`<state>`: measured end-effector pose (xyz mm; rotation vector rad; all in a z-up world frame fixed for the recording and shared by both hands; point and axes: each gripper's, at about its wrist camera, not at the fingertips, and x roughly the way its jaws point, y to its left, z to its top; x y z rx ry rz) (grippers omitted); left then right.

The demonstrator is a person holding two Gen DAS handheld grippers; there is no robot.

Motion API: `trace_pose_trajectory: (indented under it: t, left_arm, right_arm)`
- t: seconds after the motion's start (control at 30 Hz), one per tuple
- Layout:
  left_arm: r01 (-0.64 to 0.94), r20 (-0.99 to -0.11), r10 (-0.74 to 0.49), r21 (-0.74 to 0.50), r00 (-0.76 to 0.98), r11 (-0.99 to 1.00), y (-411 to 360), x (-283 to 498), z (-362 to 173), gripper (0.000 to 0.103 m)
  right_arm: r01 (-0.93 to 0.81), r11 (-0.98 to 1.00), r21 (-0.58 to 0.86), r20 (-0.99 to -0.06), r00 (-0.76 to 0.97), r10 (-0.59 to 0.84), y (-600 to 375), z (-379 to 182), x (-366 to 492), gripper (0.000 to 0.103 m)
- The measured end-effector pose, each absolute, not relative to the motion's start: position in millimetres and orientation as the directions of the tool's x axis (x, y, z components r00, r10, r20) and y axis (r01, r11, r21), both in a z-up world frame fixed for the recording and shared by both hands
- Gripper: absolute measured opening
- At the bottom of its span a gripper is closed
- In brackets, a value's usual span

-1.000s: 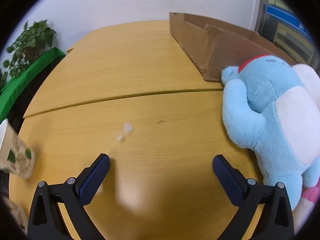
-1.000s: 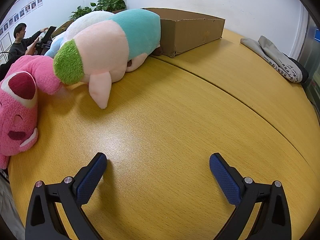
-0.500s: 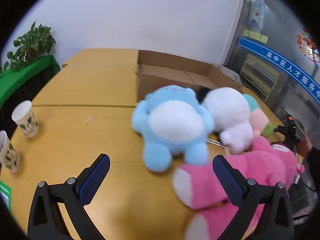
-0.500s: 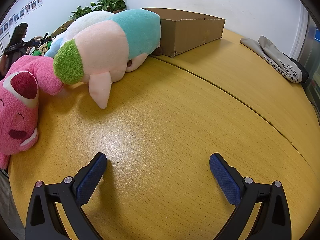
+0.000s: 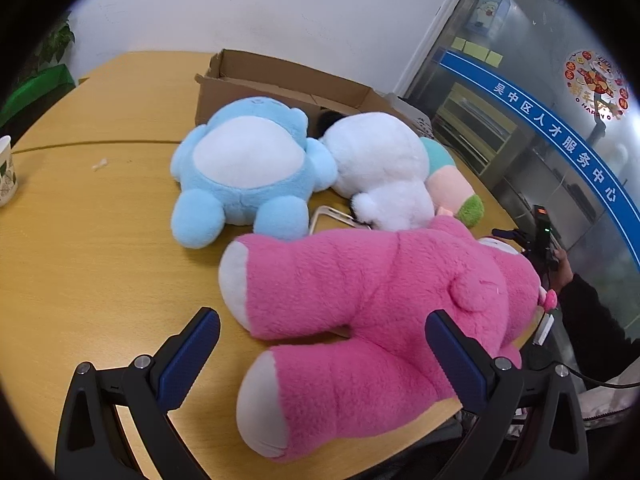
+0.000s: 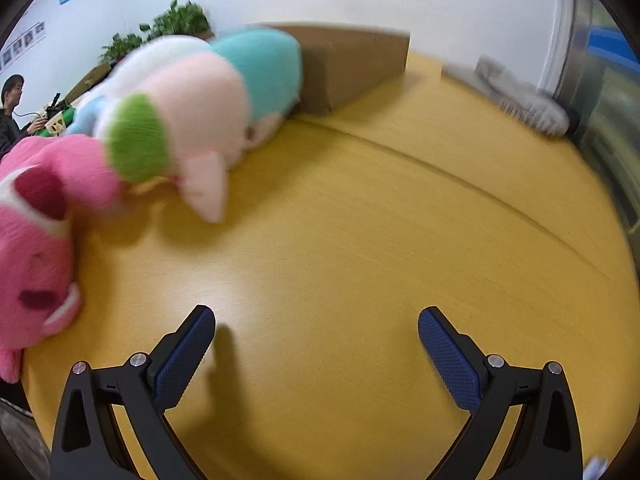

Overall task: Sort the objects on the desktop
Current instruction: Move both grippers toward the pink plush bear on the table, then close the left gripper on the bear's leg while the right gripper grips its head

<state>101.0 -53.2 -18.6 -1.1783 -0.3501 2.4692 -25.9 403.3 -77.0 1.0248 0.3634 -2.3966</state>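
Jaws spread wide and gripping nothing, the left gripper (image 5: 322, 338) hangs over the legs of a pink plush bear (image 5: 372, 312), whose lower leg lies between its blue pads. Behind the bear on the yellow wooden table (image 5: 100, 248), a blue plush (image 5: 244, 168) lies on its back, touching a white plush (image 5: 380, 164) to its right, with a pink, teal and green plush (image 5: 448, 176) partly hidden behind that one. An open cardboard box (image 5: 280, 80) stands just beyond the heap. A paper cup (image 5: 6, 176) sits at the table's left edge. The right gripper (image 6: 316, 336), equally wide and empty, hovers above bare tabletop, the toys well off to its left. A folded grey cloth (image 6: 528, 100) rests near the far edge, blurred.
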Motion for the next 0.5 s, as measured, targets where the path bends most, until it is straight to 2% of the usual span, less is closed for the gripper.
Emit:
trace_pose_trajectory:
  t: [0.2, 0.3, 0.5]
  left_arm:
    - [-0.27, -0.7, 0.511, -0.435, -0.5, -0.859, -46, 104, -38, 0.102]
    - [-0.266, -0.701, 0.519, -0.447, -0.49, -0.854, -48, 104, -45, 0.102]
    - [-0.251, -0.717, 0.51, -0.445, -0.476, -0.86, -53, 106, -56, 0.101]
  right_arm:
    - [0.515, -0.851, 0.101, -0.489, -0.719, -0.493, 386, -11, 90, 0.103]
    - [0.422, -0.895, 0.145, -0.453, -0.776, -0.439, 367, -4, 121, 0.103]
    - [0.449, -0.83, 0.33, -0.458, -0.693, -0.557, 319, -16, 110, 0.103]
